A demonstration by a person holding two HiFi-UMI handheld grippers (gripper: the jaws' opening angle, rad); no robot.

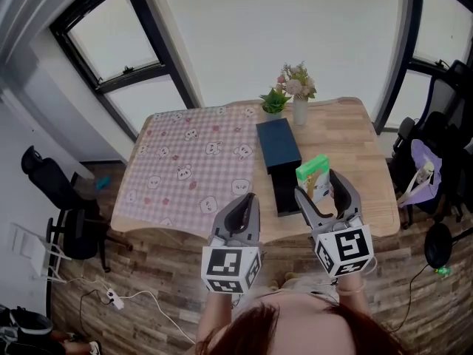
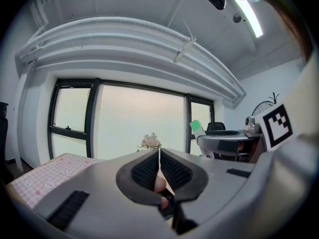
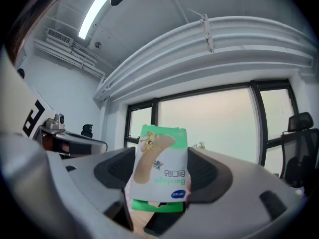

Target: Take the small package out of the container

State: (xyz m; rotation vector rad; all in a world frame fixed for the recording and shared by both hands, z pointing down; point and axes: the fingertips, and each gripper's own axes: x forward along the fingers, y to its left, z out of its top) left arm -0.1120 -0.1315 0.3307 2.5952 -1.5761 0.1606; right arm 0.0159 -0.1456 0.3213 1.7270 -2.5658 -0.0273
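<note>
Near corner of container (image 1: 275,150) behind right hand-held gripper (image 1: 318,186)

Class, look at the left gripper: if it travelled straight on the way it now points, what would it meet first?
Probably the flowers, which sit right above the tips of the shut left gripper in its own view. Nothing nearer shows, though depth is unclear.

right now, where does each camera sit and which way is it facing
Head view: on the person's head, looking steeply down at the light wooden table; shows hair, left tool, right tool.
Left gripper view: on the left tool, looking along its shut jaws toward pink flowers and windows.
Right gripper view: on the right tool, also facing windows, jaws clamping the small green-and-white bandage package.
Shared: all three views show that package.
</note>
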